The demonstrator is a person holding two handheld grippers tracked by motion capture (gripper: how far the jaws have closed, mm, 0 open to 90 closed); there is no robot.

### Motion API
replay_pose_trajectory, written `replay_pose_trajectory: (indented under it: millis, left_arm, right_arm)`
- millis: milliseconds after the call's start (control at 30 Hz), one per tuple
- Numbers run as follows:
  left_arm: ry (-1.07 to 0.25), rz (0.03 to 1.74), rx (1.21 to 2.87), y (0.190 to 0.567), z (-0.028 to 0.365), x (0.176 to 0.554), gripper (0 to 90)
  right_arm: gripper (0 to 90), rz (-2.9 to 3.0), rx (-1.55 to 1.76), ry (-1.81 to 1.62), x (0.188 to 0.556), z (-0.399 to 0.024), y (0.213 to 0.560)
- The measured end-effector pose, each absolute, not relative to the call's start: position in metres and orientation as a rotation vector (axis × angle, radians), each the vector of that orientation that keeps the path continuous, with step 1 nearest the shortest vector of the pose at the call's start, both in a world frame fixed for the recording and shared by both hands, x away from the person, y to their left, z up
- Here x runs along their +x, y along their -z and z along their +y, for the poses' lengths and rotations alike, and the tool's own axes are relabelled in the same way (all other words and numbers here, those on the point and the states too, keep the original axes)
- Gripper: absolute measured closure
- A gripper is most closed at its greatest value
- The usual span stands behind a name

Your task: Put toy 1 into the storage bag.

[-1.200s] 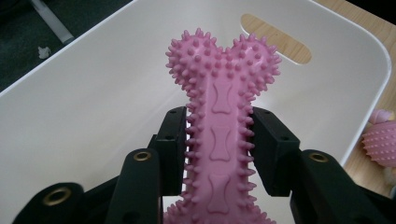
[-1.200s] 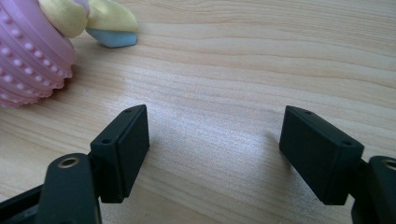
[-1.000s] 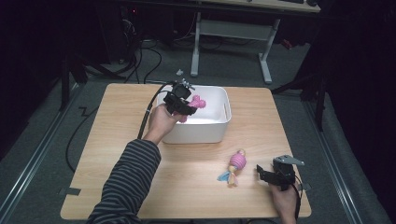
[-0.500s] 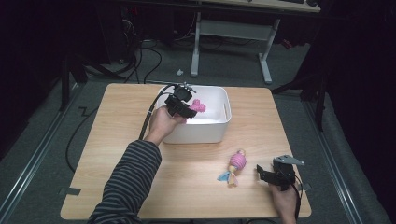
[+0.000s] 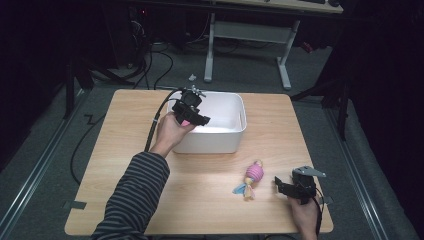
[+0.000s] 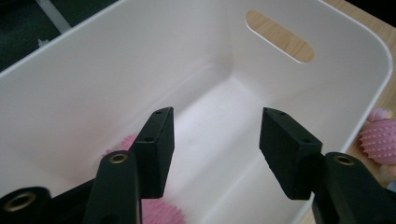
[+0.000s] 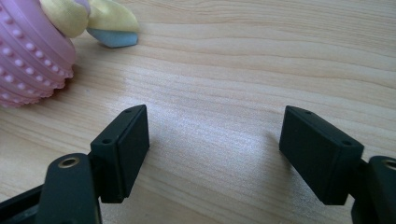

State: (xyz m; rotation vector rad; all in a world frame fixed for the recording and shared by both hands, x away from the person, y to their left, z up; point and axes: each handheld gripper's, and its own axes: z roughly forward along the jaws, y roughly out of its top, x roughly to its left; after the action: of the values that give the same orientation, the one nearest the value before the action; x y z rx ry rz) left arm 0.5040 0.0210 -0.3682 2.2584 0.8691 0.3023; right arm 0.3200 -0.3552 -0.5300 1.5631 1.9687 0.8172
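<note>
Over the bin (image 5: 220,131) by the table's (image 5: 125,150) far edge, my left hand-held gripper (image 6: 215,140) has just been opening; its jaws stand apart, nothing between them, a pink toy (image 6: 156,212) lying in the bin below. Near the right front corner, my right hand-held gripper (image 7: 212,149) rests open and empty beside the doll (image 5: 251,177).
</note>
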Motion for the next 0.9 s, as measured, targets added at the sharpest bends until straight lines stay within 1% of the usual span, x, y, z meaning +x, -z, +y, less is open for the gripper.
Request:
replay_pose_trajectory:
  millis: [400, 900]
  left_arm:
    - [-0.358, 0.864, 2.156, 0.351, 0.048, 0.483, 43.0]
    - [-0.396, 0.868, 2.1, 0.345, 0.072, 0.462, 41.5]
  right_arm:
    - [24.3, 1.969, 1.563, -0.817, 0.32, -0.355, 0.53]
    - [24.3, 1.97, 1.564, -0.818, 0.32, -0.355, 0.53]
